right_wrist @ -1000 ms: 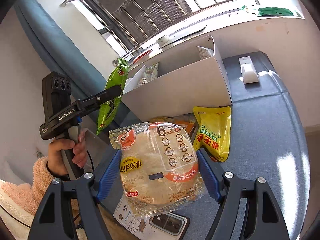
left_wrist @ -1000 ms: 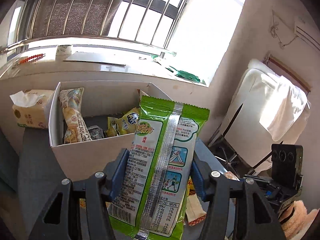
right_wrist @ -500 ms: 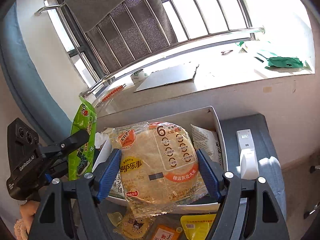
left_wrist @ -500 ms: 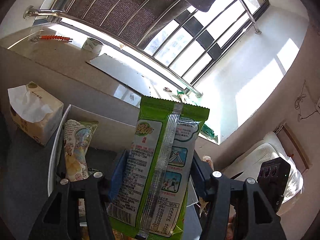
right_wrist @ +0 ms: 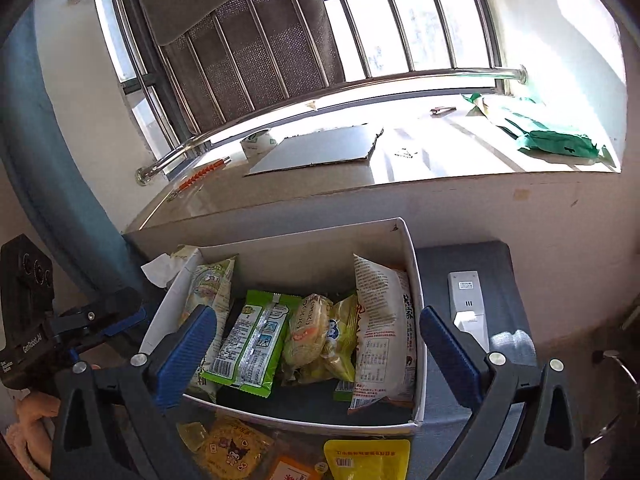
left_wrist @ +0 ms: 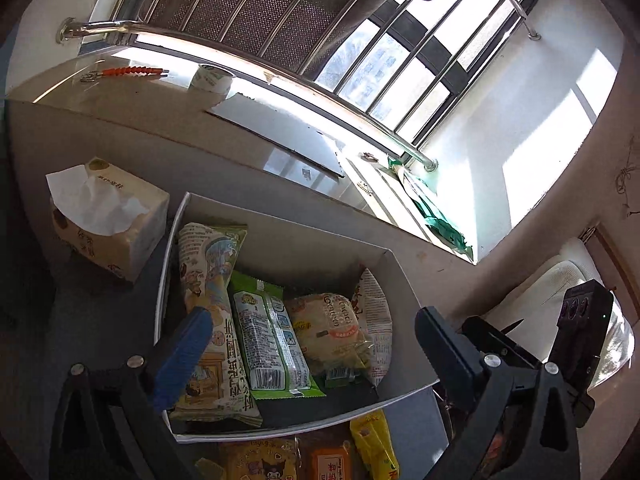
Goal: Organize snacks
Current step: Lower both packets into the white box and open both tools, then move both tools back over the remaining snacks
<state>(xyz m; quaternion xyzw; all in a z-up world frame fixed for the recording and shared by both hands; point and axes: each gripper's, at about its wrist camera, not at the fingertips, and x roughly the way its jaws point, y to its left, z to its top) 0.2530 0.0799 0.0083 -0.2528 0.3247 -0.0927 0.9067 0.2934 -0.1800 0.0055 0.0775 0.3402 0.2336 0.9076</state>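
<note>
Both the left gripper point(left_wrist: 308, 344) and right gripper point(right_wrist: 318, 336) are opening, empty, above a white box point(right_wrist: 416, 276) of Chinese-labelled snack packets, on a blue-grey surface beneath a sunlit windowsill.

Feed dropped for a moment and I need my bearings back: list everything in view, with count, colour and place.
white cardboard box: one, on blue-grey surface below the sill
green flat snack packet: one, in box
clear round-cracker pack: one, in box
white printed bag: one, at box's right wall
tall cartoon-printed bag: one, at box's left wall
yellow pouch: one, before box
tissue pack: one, beige, left of box
white remote: one, right of box
left hand-held gripper: jaws opening, empty
right hand-held gripper: jaws opening, empty
</note>
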